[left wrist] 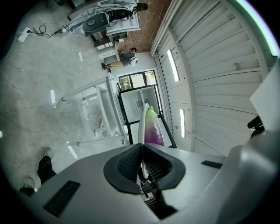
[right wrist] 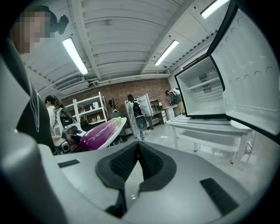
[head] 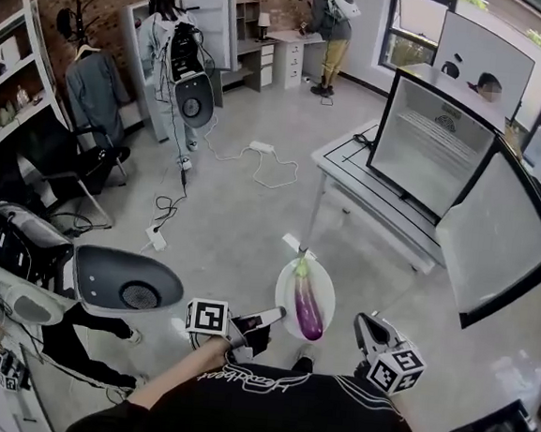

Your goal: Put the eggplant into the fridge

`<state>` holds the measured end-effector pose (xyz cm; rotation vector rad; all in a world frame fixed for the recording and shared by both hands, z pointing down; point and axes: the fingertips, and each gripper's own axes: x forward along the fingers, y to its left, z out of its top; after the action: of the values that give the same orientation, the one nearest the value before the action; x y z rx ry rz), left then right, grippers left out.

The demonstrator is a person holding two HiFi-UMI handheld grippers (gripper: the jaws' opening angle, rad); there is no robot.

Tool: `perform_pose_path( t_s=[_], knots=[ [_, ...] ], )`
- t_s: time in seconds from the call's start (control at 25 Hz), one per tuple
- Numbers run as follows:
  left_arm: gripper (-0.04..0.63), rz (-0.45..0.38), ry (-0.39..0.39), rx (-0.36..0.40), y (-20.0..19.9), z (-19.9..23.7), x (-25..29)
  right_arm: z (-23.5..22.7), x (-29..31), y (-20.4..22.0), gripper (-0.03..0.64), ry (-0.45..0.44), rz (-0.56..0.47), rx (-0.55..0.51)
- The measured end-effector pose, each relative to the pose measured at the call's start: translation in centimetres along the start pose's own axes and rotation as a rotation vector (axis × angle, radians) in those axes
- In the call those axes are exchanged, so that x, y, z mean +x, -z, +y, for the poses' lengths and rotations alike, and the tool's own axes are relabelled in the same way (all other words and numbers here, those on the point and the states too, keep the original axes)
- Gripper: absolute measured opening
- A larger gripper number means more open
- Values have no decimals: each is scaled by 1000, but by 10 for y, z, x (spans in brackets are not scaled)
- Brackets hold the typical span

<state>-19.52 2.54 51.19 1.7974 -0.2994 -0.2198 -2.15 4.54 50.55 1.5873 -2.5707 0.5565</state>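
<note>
A purple eggplant [head: 306,303] with a green stem end lies on a white plate [head: 284,308] held out in front of me above the floor. My left gripper [head: 266,321] is shut on the plate's near rim. In the left gripper view the plate [left wrist: 142,120] runs edge-on out of the jaws, with the eggplant [left wrist: 152,129] beside it. My right gripper [head: 366,332] is to the right of the plate, shut and empty. In the right gripper view the eggplant [right wrist: 98,133] shows at the left. The small fridge [head: 429,144] stands on a white table [head: 345,165] ahead, its door [head: 503,242] swung open.
A power strip and cables [head: 260,153] lie on the concrete floor. Two people with backpack rigs stand at the back by a second fridge [head: 212,27] and a desk [head: 289,52]. Another person's gear [head: 105,281] is close at my left. Shelves [head: 15,66] line the left wall.
</note>
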Motion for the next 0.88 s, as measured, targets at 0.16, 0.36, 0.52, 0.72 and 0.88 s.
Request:
perform_pose_path(
  t_s=[0.16,0.36,0.52,0.72,0.88],
  knots=[
    [18,-1,-14,-24,-21,17,27,-29,23,-6,6,-4,13,11],
    [18,2,-12,-37,-53,25,73,-78,47,-29,6,15,7,16],
    [18,18,-7,-25,-80,29,112,-115,68,-49,6,16,-5,6],
    [18,34,2,-19,-115,37,170,-162,87,-65,6,27,7,-25],
    [18,60,4,-9,-134,44,217,-206,96,-82,6,49,-11,-29]
  ],
)
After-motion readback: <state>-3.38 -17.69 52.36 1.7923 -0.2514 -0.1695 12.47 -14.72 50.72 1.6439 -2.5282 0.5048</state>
